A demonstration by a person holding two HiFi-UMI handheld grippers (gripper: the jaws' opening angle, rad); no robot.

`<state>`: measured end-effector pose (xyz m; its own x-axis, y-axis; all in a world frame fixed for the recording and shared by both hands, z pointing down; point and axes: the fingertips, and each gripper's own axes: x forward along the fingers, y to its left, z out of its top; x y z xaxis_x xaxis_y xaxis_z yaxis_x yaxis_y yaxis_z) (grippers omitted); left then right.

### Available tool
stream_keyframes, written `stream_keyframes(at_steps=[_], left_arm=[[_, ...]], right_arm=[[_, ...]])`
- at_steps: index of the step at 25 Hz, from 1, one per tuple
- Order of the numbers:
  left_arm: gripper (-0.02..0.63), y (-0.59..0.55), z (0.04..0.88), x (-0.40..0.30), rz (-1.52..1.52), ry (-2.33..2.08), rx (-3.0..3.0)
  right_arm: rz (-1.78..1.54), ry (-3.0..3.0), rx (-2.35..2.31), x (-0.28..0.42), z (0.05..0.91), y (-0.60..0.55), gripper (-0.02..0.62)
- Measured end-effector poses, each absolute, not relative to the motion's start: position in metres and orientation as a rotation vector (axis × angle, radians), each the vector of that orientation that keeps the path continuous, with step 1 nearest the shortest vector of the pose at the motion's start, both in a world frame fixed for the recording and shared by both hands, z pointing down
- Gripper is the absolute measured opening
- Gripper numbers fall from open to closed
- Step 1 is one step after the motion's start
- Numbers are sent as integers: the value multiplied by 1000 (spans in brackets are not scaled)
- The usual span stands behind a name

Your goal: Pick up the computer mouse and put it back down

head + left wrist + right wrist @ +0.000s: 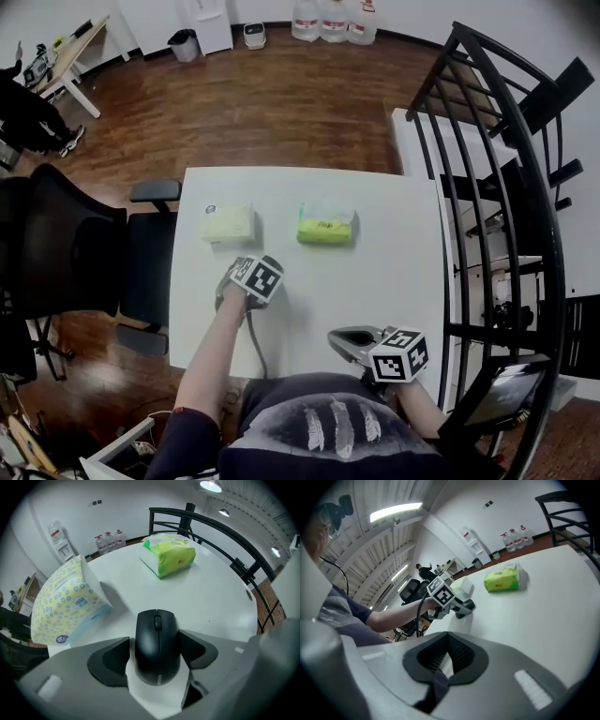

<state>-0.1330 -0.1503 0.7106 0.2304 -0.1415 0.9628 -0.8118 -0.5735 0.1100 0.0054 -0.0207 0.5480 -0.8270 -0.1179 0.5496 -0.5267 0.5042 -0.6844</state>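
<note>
A black computer mouse [157,644] lies on the white table [375,281], straight between the jaws of my left gripper [154,640]. The right pad rests against the mouse's side, while a thin gap shows at the left pad, so the jaws stand open around it. In the head view the left gripper [232,284] points steeply down near the table's left edge and hides the mouse. My right gripper [343,341] hovers near the table's front edge, shut with nothing in it [443,660]. The right gripper view shows the left gripper [461,607] low over the table.
A pale yellow tissue pack [228,223] lies just beyond the left gripper, a green tissue pack [325,226] to its right. A black office chair [66,244] stands left of the table, a black metal rack [506,187] to the right.
</note>
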Motion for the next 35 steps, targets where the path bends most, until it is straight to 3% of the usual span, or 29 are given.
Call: stream_keyframes(at_steps=[7, 17, 35], left_arm=[[304, -149, 708, -129, 1384, -860, 1907], [301, -136, 703, -127, 1377, -774, 1899], [301, -91, 577, -98, 1418, -643, 2169]], right_arm=[[1242, -2325, 522, 3, 546, -22, 3], [1230, -2336, 594, 19, 538, -19, 3], [1217, -2373, 570, 19, 534, 6, 3]])
